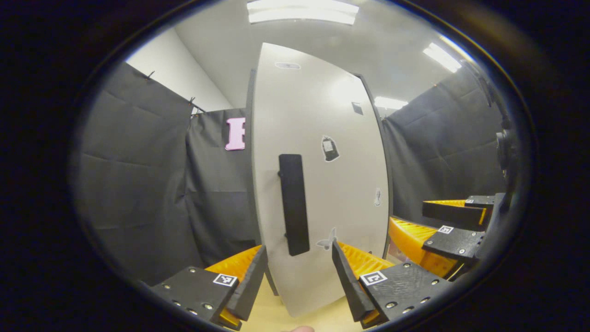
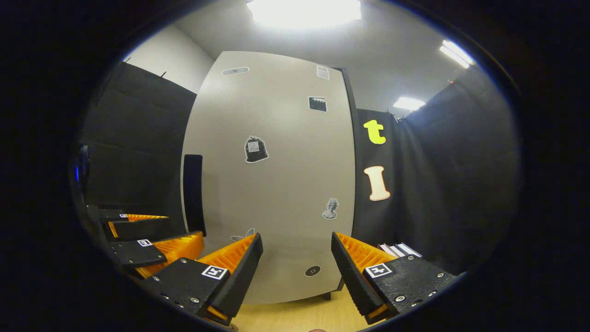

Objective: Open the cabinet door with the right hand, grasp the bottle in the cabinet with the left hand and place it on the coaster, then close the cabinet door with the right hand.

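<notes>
Nothing done yet; the door (image 2: 269, 184) is closed, its handle (image 1: 293, 204) untouched. Left gripper (image 1: 297, 276) and right gripper (image 2: 297, 272) both gape, empty; every step remains.

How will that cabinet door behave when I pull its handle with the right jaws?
The door looks like a flat rigid panel, so it should swing rather than flex. The handle is a tall, flat bar at one edge, likely giving good leverage. Its smooth face may slip. The cabinet looks tall and narrow, so a hard tug might rock it.
</notes>
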`<state>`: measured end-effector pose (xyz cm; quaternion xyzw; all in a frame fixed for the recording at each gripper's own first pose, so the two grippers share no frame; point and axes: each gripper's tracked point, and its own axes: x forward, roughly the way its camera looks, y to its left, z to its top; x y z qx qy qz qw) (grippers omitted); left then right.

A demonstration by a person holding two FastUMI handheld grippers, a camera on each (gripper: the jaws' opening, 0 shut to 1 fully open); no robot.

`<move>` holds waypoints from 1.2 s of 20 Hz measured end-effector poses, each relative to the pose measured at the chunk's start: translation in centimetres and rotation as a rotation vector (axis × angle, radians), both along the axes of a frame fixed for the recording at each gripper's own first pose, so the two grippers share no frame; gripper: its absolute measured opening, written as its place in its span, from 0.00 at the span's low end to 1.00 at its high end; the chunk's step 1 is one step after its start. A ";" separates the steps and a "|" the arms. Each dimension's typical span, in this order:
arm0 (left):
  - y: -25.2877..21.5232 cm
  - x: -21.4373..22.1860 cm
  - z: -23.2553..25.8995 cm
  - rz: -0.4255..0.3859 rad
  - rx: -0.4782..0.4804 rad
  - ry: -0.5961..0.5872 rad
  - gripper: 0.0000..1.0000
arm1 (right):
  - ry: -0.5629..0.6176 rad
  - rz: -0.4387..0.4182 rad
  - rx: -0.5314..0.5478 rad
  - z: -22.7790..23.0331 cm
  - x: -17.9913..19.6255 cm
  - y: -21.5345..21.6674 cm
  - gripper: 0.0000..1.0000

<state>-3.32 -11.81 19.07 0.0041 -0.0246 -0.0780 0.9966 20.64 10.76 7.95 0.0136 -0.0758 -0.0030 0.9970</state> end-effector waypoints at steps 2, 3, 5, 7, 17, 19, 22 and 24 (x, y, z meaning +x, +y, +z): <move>-0.5 0.3 0.2 0.014 -0.028 -0.009 0.81 | 0.008 0.000 0.015 -0.2 -0.2 -0.2 0.93; -0.8 0.2 0.4 0.013 -0.057 -0.005 0.81 | 0.021 0.008 0.026 -0.2 -0.1 0.0 0.92; -1.0 0.6 -0.4 0.016 -0.093 0.023 0.81 | 0.033 0.012 0.020 -0.3 0.2 -0.1 0.92; -0.5 0.8 -0.4 0.038 -0.091 0.027 0.81 | 0.039 0.015 -0.017 -0.4 0.2 0.3 0.92; -0.1 0.2 -0.1 0.107 -0.050 0.014 0.81 | 0.045 -0.030 0.024 -0.7 0.2 -0.7 0.91; 0.0 0.0 -0.4 0.127 -0.062 0.022 0.81 | 0.055 -0.028 0.034 -1.0 0.5 -0.7 0.92; -0.1 0.0 -0.2 0.136 -0.062 0.012 0.81 | 0.095 -0.018 0.048 -2.3 1.1 -0.8 0.92; 0.1 0.1 0.1 0.144 -0.063 -0.001 0.81 | 0.101 -0.025 0.057 -2.0 1.4 -0.7 0.92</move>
